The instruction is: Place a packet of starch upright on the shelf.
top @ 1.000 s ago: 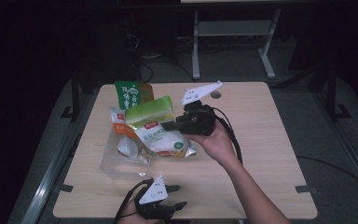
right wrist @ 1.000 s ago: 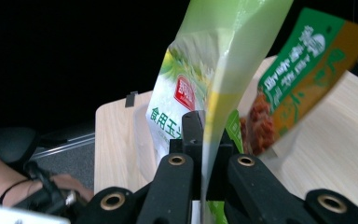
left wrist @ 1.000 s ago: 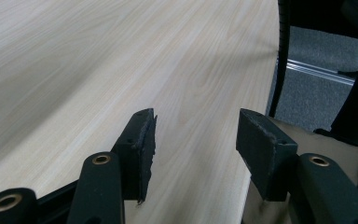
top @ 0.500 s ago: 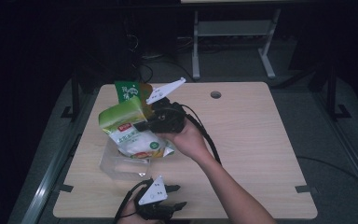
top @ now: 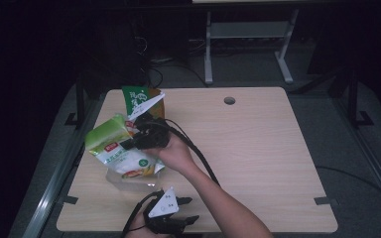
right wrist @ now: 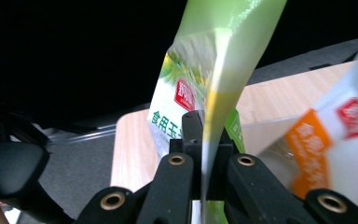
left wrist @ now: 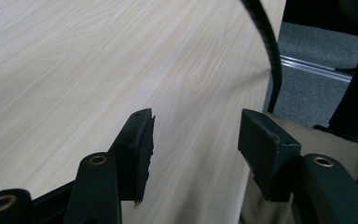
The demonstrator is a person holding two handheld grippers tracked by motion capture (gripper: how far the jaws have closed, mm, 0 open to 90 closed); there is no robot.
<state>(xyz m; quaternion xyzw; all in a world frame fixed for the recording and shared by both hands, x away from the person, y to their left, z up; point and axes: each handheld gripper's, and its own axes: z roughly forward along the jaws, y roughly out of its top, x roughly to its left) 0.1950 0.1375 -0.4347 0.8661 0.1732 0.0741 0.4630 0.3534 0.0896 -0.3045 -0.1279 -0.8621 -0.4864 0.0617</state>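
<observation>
Right gripper (top: 129, 143) fingers clamped on green bag (top: 105, 137)

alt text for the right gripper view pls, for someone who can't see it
The right gripper, its two black jaws rising from the bottom edge, is shut on the edge of a green bag with a red logo, held up against a dark background. Behind it lies a light wooden table, and an orange and white bag sits at the right.
</observation>
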